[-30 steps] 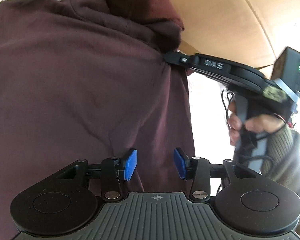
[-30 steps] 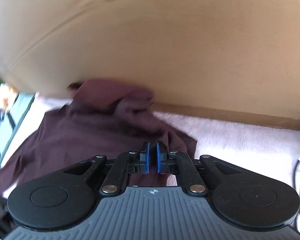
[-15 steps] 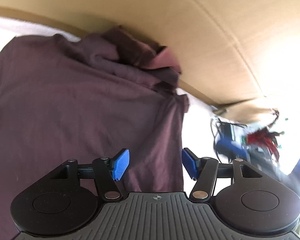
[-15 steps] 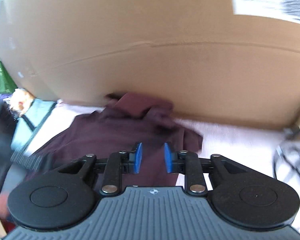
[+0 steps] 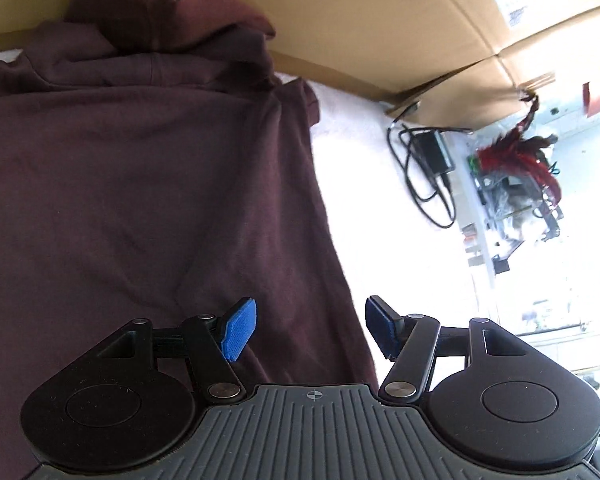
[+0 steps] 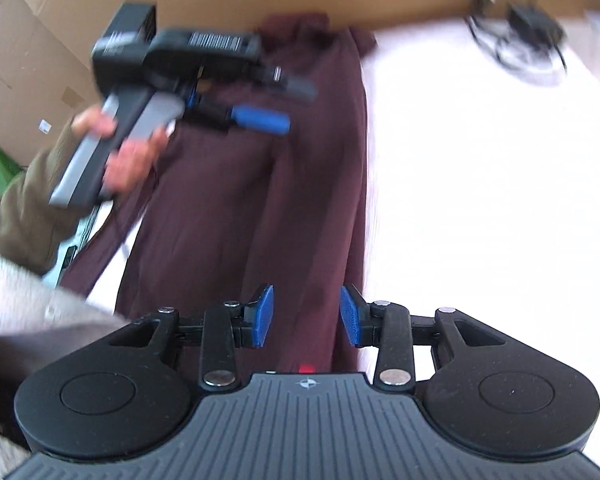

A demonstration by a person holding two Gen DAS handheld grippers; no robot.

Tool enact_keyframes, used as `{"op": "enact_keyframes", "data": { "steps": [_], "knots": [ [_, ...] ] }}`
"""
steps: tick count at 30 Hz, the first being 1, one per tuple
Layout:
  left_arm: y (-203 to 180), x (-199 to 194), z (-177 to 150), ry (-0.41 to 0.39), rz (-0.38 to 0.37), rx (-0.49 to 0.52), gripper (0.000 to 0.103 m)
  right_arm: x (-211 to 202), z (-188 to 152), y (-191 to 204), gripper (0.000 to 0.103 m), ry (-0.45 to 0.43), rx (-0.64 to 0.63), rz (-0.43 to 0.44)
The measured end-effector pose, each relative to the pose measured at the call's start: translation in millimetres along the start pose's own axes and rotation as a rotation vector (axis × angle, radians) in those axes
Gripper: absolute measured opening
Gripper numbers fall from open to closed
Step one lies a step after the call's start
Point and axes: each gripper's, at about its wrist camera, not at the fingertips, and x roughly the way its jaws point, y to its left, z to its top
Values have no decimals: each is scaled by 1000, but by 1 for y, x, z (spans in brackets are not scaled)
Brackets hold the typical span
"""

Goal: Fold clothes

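Observation:
A maroon hoodie (image 5: 140, 184) lies spread on a white surface (image 5: 388, 216), its hood (image 5: 204, 20) bunched against a cardboard box. My left gripper (image 5: 310, 330) hovers open over the garment's right edge, with nothing pinched between its blue pads. The right wrist view shows the same hoodie (image 6: 236, 208) lengthwise, with the left gripper (image 6: 300, 106) above its far part, held by a hand. My right gripper (image 6: 306, 316) is above the garment's near right edge. Its jaws are opening, and the cloth lies below them without the pads pressing on it.
A big cardboard box (image 5: 380, 20) walls the far side. A black cable and power adapter (image 5: 428, 160) lie on the white surface to the right. Beyond stands a cluttered shelf with something red (image 5: 516, 168). An olive sleeve (image 6: 20, 216) is at the left.
The right gripper went from shut at the hoodie's far corner to open, and pulled back along the right edge. The left gripper's jaws widened and it drew back a little.

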Motion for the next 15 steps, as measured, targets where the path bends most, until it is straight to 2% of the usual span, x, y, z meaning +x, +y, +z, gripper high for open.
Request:
{"op": "enact_keyframes", "data": {
  "steps": [4, 8, 9, 10, 12, 14, 15],
  "knots": [
    [7, 9, 3, 19, 9, -14, 75, 2, -18, 5, 44, 20, 56, 3],
    [6, 17, 7, 24, 0, -16, 76, 8, -22, 14, 45, 57, 26, -11],
    [6, 17, 7, 26, 0, -13, 76, 10, -21, 14, 33, 80, 27, 3],
    [6, 20, 8, 28, -1, -8, 77, 10, -19, 12, 16, 94, 46, 48],
    [6, 22, 9, 29, -1, -8, 77, 7, -13, 6, 12, 108, 107, 184],
    [5, 25, 11, 29, -4, -13, 77, -1, -5, -7, 11, 84, 198, 318],
    [6, 25, 11, 28, -6, -19, 77, -3, -2, -12, 11, 82, 197, 281]
  ]
}}
